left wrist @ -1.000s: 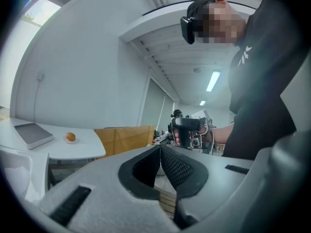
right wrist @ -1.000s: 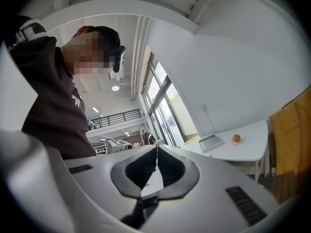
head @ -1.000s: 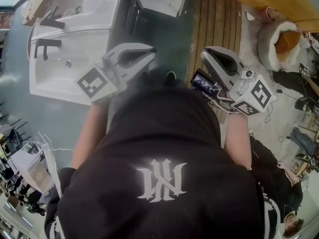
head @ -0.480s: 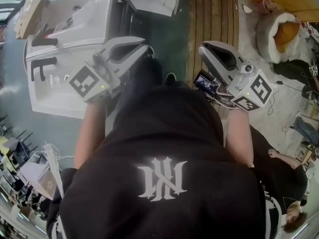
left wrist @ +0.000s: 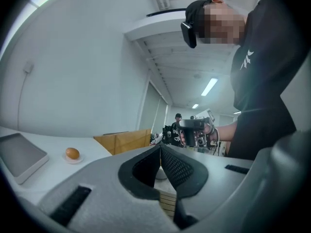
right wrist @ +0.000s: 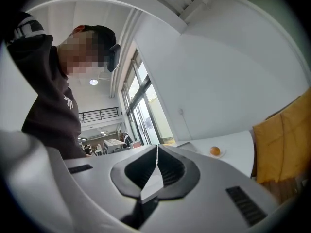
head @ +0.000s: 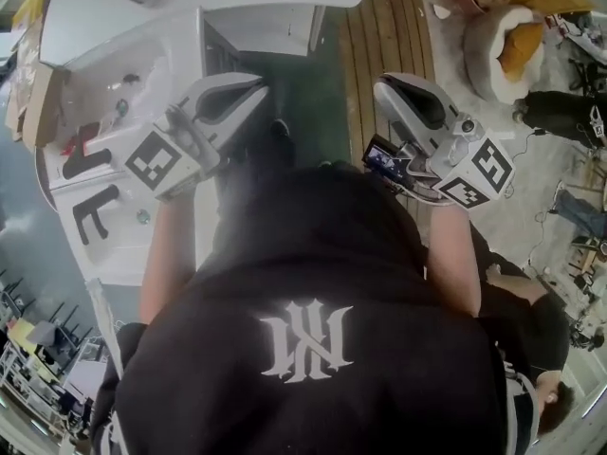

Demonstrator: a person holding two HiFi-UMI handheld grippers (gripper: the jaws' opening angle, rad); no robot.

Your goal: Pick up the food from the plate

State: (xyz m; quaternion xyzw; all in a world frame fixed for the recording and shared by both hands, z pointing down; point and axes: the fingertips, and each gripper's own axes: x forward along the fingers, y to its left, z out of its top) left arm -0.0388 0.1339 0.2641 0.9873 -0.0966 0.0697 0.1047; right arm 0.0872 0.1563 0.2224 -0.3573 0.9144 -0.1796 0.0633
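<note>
A small orange-brown piece of food [left wrist: 72, 153] lies on a little white plate [left wrist: 74, 159] on a white table top, far off at the left in the left gripper view. The right gripper view shows the same food [right wrist: 215, 151] small and distant at the right. My left gripper [left wrist: 160, 147] is shut and empty, held in the air well short of the plate. My right gripper [right wrist: 156, 149] is shut too, with nothing in it. From the head, the left gripper [head: 258, 93] and the right gripper [head: 384, 91] are raised in front of my chest, and the food is not visible there.
A white table [head: 190, 45] with black letter-shaped pieces [head: 90, 214] stands to my left. A grey tablet-like slab [left wrist: 19, 155] and a cardboard box [left wrist: 124, 141] lie near the plate. Wooden floor boards [head: 384, 27] run ahead, with a pet bed [head: 503, 36] and people at the right.
The head view has swung, so the white table now sits lower and more turned at my left. Both grippers stay raised in front of me and shut.
</note>
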